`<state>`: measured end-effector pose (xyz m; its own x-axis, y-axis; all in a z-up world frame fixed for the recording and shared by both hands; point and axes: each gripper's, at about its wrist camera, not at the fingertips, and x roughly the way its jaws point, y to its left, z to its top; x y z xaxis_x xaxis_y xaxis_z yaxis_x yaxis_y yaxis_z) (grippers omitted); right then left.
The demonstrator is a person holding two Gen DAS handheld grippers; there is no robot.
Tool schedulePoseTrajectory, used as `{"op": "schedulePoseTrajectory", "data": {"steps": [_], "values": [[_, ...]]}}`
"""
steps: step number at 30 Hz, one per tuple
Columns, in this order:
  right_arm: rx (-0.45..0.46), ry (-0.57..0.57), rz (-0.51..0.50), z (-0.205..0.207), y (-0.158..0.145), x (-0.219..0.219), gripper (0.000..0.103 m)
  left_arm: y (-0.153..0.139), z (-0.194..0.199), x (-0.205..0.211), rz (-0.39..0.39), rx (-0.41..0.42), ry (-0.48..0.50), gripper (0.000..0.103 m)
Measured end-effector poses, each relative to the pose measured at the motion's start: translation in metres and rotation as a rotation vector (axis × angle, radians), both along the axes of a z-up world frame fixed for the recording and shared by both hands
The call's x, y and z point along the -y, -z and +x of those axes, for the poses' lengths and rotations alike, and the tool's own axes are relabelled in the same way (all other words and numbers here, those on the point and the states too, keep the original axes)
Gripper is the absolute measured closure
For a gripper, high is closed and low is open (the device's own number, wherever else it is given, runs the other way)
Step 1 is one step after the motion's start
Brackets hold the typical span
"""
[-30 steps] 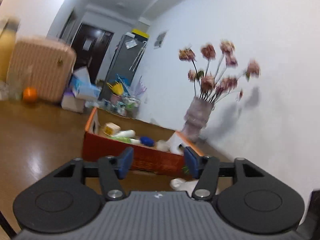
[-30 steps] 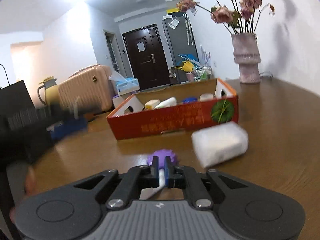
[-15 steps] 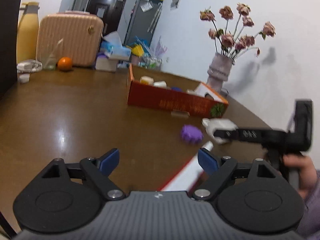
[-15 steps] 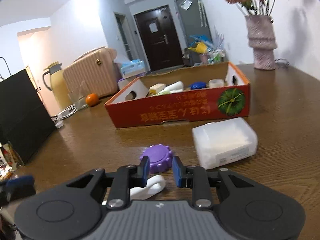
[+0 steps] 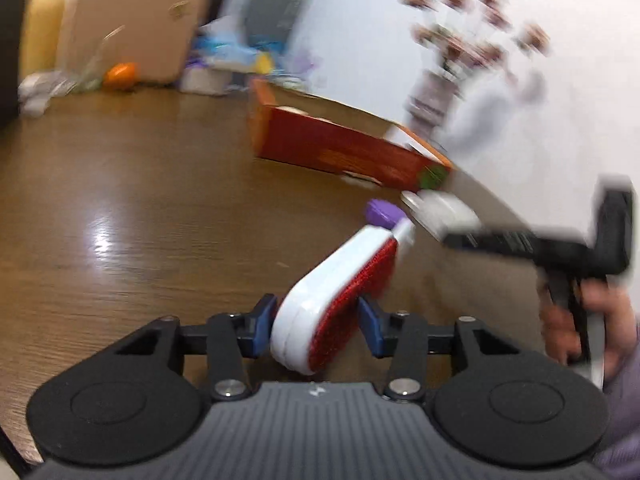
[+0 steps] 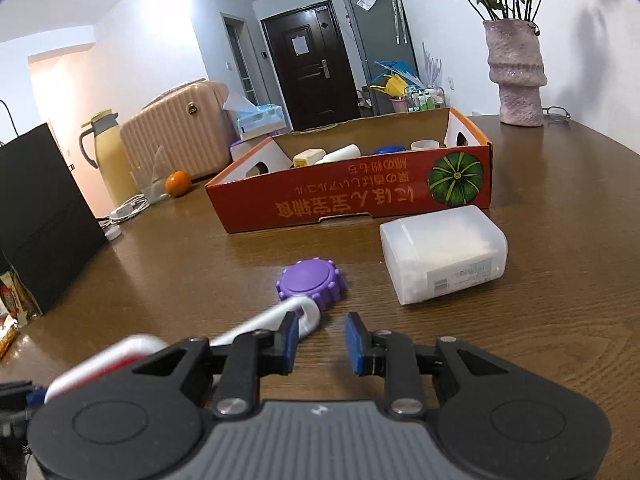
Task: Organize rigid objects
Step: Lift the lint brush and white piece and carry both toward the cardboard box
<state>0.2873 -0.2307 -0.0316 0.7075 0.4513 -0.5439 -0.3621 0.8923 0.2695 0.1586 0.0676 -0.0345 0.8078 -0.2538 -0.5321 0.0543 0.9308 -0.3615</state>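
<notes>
The left gripper (image 5: 316,326) has just been closing on the brush (image 5: 332,308), low centre; a loose pinch could drop it. The right gripper (image 6: 322,342) stands apart, empty.

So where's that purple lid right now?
The purple lid lies on the wooden table, just ahead of the right gripper, left of the white plastic container and before the red cardboard box.

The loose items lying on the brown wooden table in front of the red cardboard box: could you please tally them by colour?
Purple: 1, the ridged purple round cap.
Translucent white: 1, the rectangular plastic container.
White and red: 1, the white-handled brush with a red pad, between the left gripper fingers.
Total: 3 in front of the red cardboard box.
</notes>
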Motion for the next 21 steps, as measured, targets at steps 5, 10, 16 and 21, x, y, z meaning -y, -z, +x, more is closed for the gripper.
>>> {"op": "schedulePoseTrajectory", "data": {"steps": [5,10,16,21], "values": [[0.008,-0.006,-0.030,0.004,0.002,-0.010,0.077,-0.003,0.016,-0.028,0.021,-0.001,-0.163,0.051],[0.017,-0.025,-0.062,0.015,0.000,-0.025,0.077,-0.006,0.013,-0.033,-0.007,-0.014,-0.165,0.038],[-0.017,-0.052,-0.106,0.034,0.001,-0.045,0.079,0.006,0.020,-0.032,-0.050,-0.031,-0.158,0.048],[-0.056,-0.037,-0.100,0.032,0.006,-0.039,0.085,0.007,0.028,-0.035,-0.074,-0.030,-0.155,0.051]]}}
